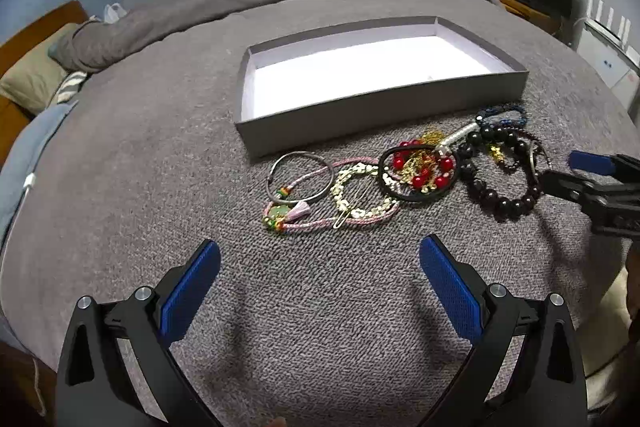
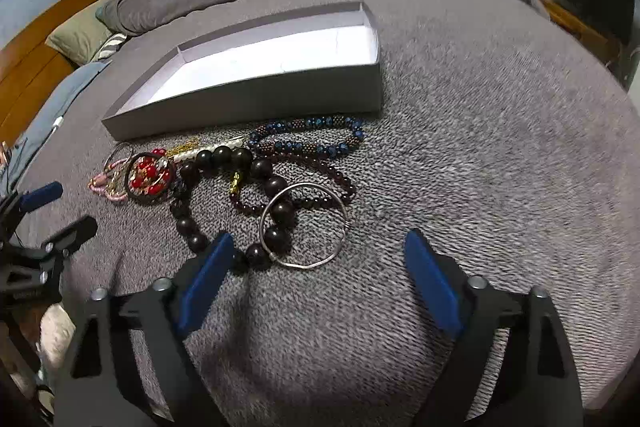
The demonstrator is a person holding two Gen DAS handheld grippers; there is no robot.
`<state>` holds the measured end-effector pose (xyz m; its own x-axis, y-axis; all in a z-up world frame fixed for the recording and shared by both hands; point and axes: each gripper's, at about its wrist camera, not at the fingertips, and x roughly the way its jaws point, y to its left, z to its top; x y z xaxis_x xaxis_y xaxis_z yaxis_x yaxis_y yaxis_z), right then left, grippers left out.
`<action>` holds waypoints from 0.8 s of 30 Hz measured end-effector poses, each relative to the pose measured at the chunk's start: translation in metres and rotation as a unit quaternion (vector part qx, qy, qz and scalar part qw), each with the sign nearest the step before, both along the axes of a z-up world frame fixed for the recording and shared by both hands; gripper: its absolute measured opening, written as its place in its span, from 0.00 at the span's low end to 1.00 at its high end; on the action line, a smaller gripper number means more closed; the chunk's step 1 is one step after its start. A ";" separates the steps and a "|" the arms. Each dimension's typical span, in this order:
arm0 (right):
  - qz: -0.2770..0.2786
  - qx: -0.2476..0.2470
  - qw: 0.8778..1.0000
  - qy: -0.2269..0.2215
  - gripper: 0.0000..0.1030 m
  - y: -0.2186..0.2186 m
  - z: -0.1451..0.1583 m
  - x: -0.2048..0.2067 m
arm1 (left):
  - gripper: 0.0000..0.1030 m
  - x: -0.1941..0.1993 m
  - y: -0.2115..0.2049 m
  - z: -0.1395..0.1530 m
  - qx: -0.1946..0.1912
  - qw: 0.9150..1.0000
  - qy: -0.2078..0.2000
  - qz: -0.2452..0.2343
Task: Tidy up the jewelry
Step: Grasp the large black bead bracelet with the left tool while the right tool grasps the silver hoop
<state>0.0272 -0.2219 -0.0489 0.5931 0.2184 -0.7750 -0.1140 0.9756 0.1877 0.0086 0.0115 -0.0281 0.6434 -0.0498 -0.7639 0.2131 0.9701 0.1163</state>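
jewelry (image 1: 404,171) tangled, pieces overlapping, hard to separate; left gripper (image 1: 320,259) released; right gripper (image 2: 320,247) released, empty

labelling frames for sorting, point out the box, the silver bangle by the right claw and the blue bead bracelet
box (image 2: 256,99): right wrist view, on its near outer wall
silver bangle (image 2: 343,231): right wrist view, on the ring's right edge
blue bead bracelet (image 2: 320,123): right wrist view, on its upper strand

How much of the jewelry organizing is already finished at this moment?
Nothing looks done: the grey box is empty. In hand: nothing; the right gripper is open, low over the silver bangle and big dark beads; the left gripper is open. All pieces on the blanket remain.
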 end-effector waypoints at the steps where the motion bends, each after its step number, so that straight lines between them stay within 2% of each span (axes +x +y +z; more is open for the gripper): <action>1: -0.002 0.001 1.000 0.001 0.76 0.000 -0.001 0.002 | 0.96 -0.001 0.000 0.001 -0.005 1.000 -0.005 -0.004; 7: -0.006 -0.006 1.000 0.006 0.67 0.006 -0.004 0.009 | 0.96 0.001 0.008 0.003 -0.011 1.000 -0.020 0.005; 10: -0.006 -0.011 1.000 0.003 0.57 0.008 -0.003 0.008 | 0.96 0.004 0.013 -0.001 -0.008 1.000 -0.021 0.008; 11: -0.003 -0.011 1.000 0.001 0.50 0.008 -0.003 0.007 | 0.96 0.005 0.014 -0.003 -0.005 1.000 -0.020 0.007; 19: 0.009 -0.012 1.000 -0.013 0.50 0.010 0.004 0.003 | 0.95 0.009 0.030 -0.002 -0.032 0.999 -0.014 0.015; 24: 0.012 -0.018 0.999 -0.038 0.50 0.005 0.019 -0.008 | 0.95 0.002 0.012 0.004 -0.040 0.999 -0.019 -0.023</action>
<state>0.0192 -0.2165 -0.0295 0.6460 0.2064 -0.7349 -0.1509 0.9783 0.1422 0.0107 0.0232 -0.0237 0.6675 -0.1403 -0.7313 0.2552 0.9657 0.0477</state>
